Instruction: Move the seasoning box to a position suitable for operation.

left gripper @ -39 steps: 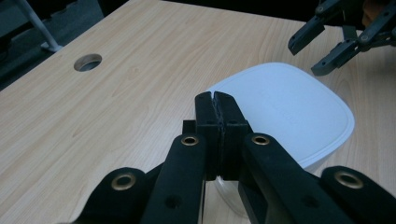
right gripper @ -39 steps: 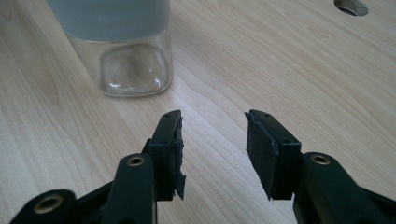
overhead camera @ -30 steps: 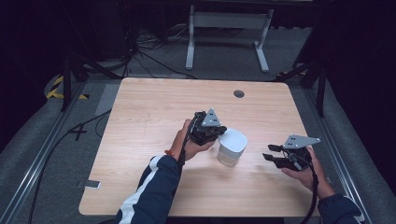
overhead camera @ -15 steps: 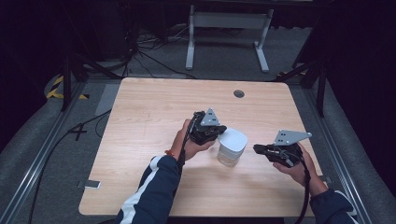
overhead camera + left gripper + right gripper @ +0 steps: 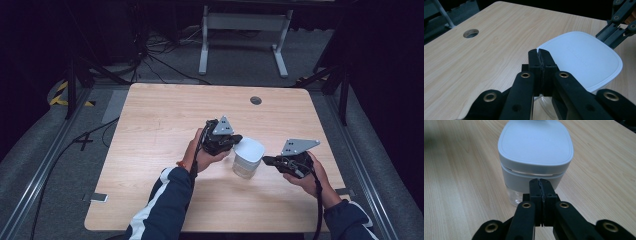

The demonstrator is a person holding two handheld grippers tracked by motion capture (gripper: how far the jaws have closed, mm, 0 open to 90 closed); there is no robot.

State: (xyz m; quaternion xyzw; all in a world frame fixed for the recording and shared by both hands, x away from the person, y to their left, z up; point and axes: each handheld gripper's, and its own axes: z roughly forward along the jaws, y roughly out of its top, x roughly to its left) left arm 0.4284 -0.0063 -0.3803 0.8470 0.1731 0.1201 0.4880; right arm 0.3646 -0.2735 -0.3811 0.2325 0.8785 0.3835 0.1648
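Left hand-held gripper (image 5: 231, 141): I see the jaws pressed together, nothing between them. Its tips sit right at the near rim of the white lid (image 5: 584, 60), level with the lid top; I can't tell whether they touch it.

Container (image 5: 248, 159) stands upright on the counter (image 5: 150, 130), just ahead of the left hand-held gripper and between the two. It has a clear body with a rounded-square white lid seated on top. In the right gripper view there's a thin metallic band under the lid skirt.

Right hand-held gripper (image 5: 267, 160): jaws also fully together, empty. The tips point at the container's side wall, just below the lid skirt, close but apart from it as far as I can see. From the left gripper view I catch its linkage beyond the far side of the lid.

Cable hole (image 5: 256, 100) in the counter is well beyond both, towards the far edge.
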